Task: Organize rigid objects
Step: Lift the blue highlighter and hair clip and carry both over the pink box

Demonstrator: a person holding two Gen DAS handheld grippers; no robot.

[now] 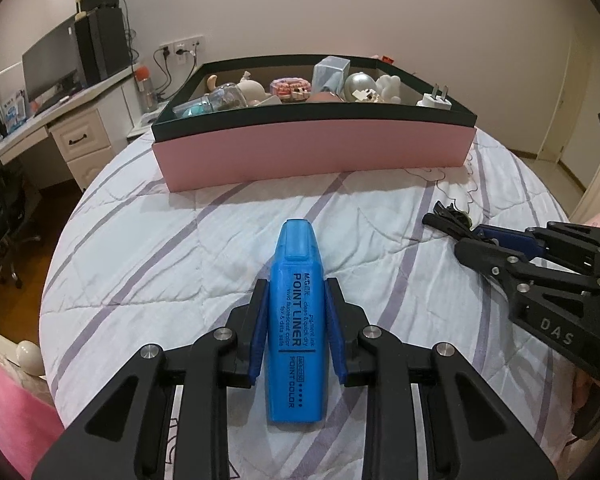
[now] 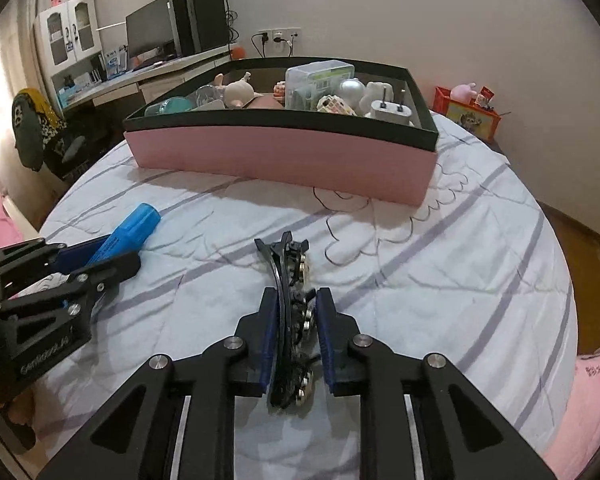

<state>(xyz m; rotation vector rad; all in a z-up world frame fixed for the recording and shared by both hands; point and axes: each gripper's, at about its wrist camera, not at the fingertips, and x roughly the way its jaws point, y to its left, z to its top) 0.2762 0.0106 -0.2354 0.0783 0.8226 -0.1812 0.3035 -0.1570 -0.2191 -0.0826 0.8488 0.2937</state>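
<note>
My left gripper (image 1: pixel 296 292) is shut on a blue highlighter (image 1: pixel 296 320), cap pointing forward, over the striped bedspread. It also shows in the right wrist view (image 2: pixel 134 226). My right gripper (image 2: pixel 296 300) is shut on a black hair clip with metal beads (image 2: pixel 290 280); the clip also shows in the left wrist view (image 1: pixel 450 218). A pink box with a dark rim (image 1: pixel 312 152) stands farther back on the bed, holding several small items: a white charger plug (image 1: pixel 436 100), a silver ball (image 1: pixel 358 84), a clear bottle (image 1: pixel 216 100) and figurines.
The white quilt with purple stripes (image 1: pixel 160 260) covers the round-looking bed. A desk with a monitor (image 1: pixel 50 66) and drawers stands at the left. An orange toy box (image 2: pixel 470 114) sits beyond the bed at the right. A chair with clothes (image 2: pixel 40 136) is at the left.
</note>
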